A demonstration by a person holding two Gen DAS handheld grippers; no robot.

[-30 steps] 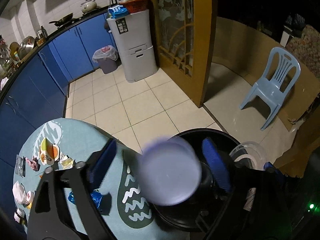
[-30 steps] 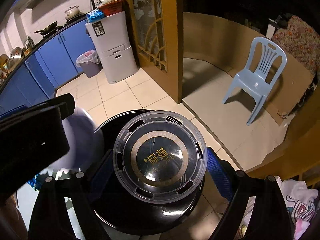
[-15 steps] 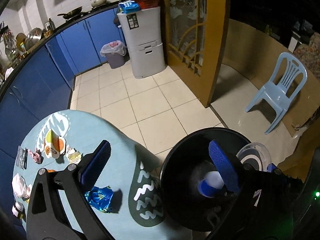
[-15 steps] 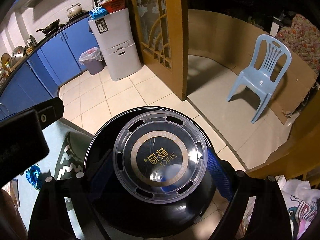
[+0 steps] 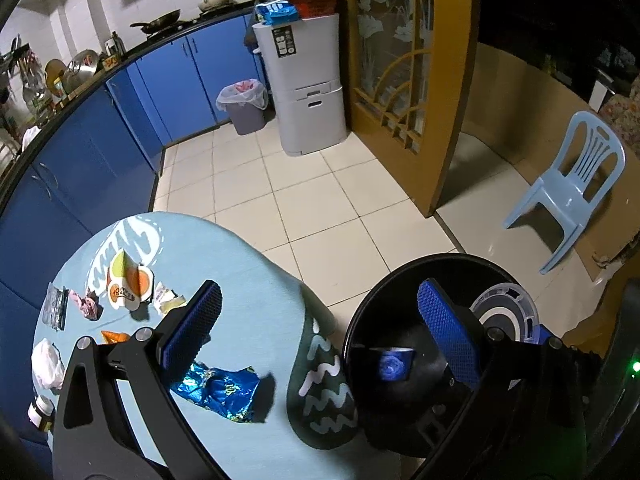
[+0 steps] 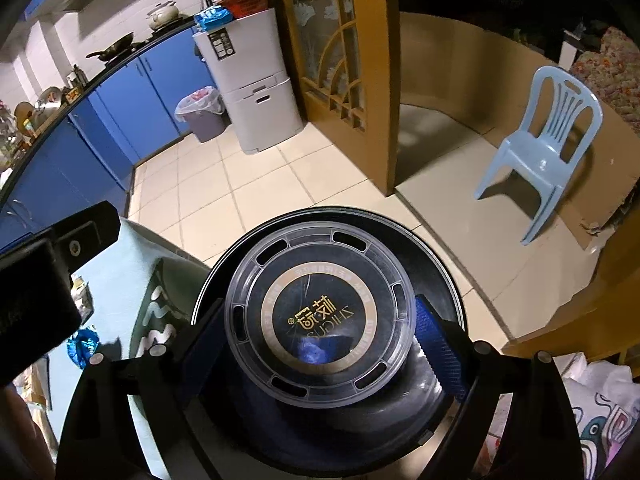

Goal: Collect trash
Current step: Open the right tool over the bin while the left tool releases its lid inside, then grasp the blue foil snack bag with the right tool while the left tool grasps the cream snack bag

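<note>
Dropping trash into the black bin, a cup already lay inside.
Left tongs stood released, having just widened, empty; right tongs clasped the clear lid above the bin, its release likely next; the blue wrapper waited on the desk.

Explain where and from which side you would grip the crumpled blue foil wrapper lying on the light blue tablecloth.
Take the crumpled blue foil wrapper from above, fingers straddling its narrow width across the raised, creased middle. It lies flat and loose on the light blue tablecloth, so a sideways approach would probably just push it along. The open left gripper, nearest it and holding nothing, seems the natural choice.
</note>
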